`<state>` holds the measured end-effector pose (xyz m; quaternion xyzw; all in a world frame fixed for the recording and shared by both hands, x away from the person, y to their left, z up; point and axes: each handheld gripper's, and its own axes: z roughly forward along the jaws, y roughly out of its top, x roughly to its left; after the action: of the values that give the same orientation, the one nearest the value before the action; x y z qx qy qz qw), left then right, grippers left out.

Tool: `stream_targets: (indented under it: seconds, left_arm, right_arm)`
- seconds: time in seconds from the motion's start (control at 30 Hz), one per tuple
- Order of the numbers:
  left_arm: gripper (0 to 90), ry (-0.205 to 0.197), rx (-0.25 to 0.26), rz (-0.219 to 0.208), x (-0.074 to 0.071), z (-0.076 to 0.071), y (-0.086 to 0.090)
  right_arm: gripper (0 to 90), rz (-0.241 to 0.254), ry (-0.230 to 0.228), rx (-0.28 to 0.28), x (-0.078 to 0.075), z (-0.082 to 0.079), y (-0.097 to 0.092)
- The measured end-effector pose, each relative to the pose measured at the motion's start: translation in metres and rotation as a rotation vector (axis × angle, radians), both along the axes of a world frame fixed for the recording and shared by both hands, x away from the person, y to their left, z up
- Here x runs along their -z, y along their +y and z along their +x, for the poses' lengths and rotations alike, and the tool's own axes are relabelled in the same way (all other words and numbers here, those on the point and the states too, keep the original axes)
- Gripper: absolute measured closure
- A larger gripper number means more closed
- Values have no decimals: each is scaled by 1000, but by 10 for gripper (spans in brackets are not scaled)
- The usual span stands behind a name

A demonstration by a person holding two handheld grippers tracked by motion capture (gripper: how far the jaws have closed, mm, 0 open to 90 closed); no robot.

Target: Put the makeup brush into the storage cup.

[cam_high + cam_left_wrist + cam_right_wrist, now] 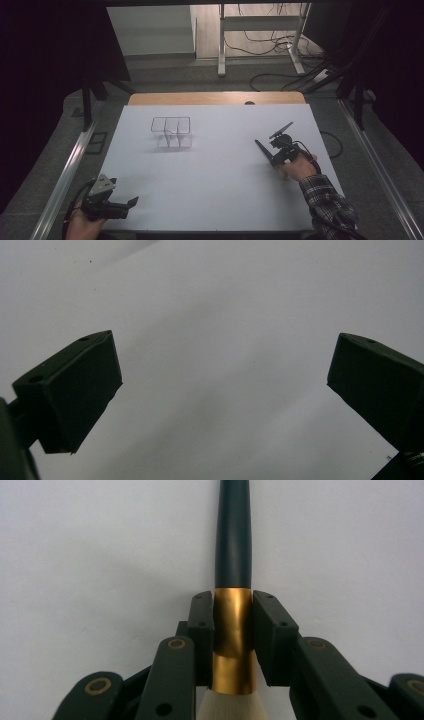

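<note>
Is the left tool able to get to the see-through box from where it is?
Probably yes. The left tool sits open at the near left corner with nothing in it, and only bare white table lies between it and the clear box. It would take a long reach forward.

Counted on white table sheet [210, 185]: one makeup brush [233, 555], gold ferrule and dark handle; one clear divided organizer [171, 132], three compartments; two handheld grippers, left gripper [131, 202] and right gripper [233, 630].
</note>
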<state>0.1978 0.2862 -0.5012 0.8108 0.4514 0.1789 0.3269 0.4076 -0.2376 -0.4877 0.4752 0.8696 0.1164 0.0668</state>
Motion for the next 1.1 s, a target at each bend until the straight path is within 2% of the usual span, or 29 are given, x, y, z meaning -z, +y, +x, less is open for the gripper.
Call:
stream_targets:
  seconds: [0.67, 0.77, 0.93, 1.1]
  left_arm:
    - [10, -13, -3, 4, 0, 0, 0]
    - [10, -8, -5, -4, 0, 0, 0]
    - [17, -8, -13, -41, -2, 0, 1]
    - [21, -14, -17, -51, -2, 0, 1]
  right_arm:
    - [718, 52, -35, -10, -13, -6, -7]
    - [718, 58, -42, -18, -15, -8, -7]
    - [717, 74, -60, -35, -21, -12, -7]
    - [717, 85, -71, -56, -24, -16, -5]
